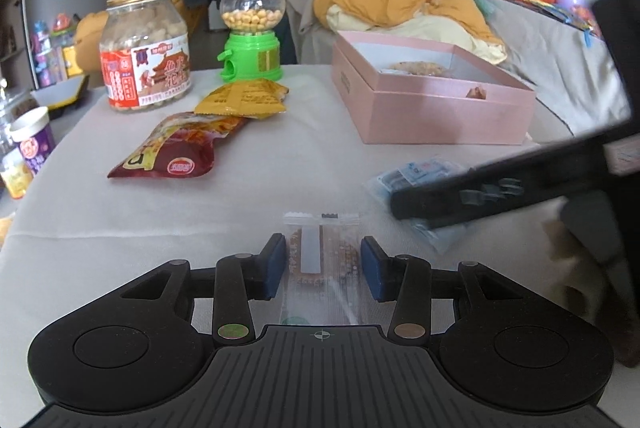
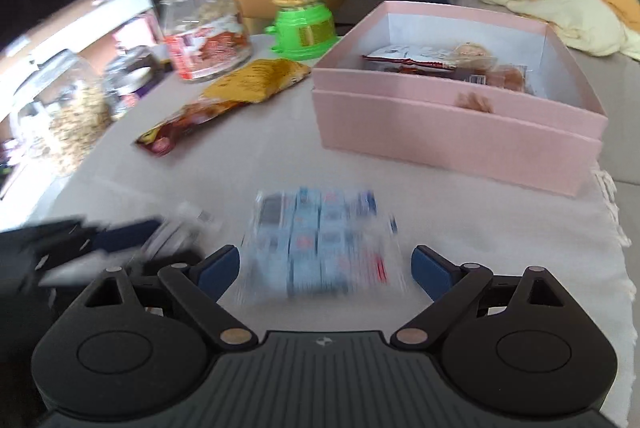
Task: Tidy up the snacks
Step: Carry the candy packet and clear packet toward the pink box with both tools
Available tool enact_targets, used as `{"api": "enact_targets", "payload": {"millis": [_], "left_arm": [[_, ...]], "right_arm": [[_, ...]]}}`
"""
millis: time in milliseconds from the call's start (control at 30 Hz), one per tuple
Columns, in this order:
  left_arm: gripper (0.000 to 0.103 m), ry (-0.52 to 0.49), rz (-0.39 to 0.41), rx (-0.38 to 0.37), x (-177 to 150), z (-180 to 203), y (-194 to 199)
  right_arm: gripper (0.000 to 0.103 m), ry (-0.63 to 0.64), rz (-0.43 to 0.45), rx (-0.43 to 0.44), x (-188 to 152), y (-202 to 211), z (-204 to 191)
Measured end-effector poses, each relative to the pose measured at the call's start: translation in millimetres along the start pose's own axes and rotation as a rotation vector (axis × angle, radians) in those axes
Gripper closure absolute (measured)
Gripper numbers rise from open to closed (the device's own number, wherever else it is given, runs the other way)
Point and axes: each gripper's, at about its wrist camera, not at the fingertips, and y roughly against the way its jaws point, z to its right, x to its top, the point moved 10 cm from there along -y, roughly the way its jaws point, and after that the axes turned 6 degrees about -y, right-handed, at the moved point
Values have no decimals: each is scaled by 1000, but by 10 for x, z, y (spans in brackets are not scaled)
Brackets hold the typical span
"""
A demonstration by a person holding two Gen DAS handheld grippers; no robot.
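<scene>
We have the left gripper (image 1: 323, 266) half-open astride a light, crinkly clear-wrapped snack bar (image 1: 320, 260), pads at its long edges, grip unclear; the right gripper (image 2: 325, 268) gapes empty over the slippery blue packet (image 2: 316, 240).

Chinese characters on the jar label (image 1: 146, 74); too blurred to read.

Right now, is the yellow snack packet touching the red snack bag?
Touching. The left wrist view shows the yellow snack packet lying overlapped on the top end of the red snack bag, with no gap.
</scene>
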Motion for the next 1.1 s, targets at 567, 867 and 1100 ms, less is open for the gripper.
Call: {"api": "enact_targets", "payload": {"millis": [567,867,1100], "left_arm": [[56,-38,-18,16,-7,30,-4],[57,-61,-29,20,-16,49,15],[61,-64,-66,25,47,126,-10]], "right_arm": [[24,-24,109,-94,-203,360,684],[24,-29,127,-100,-198,357,692],[26,-45,138,-106,-199,380,715]]}}
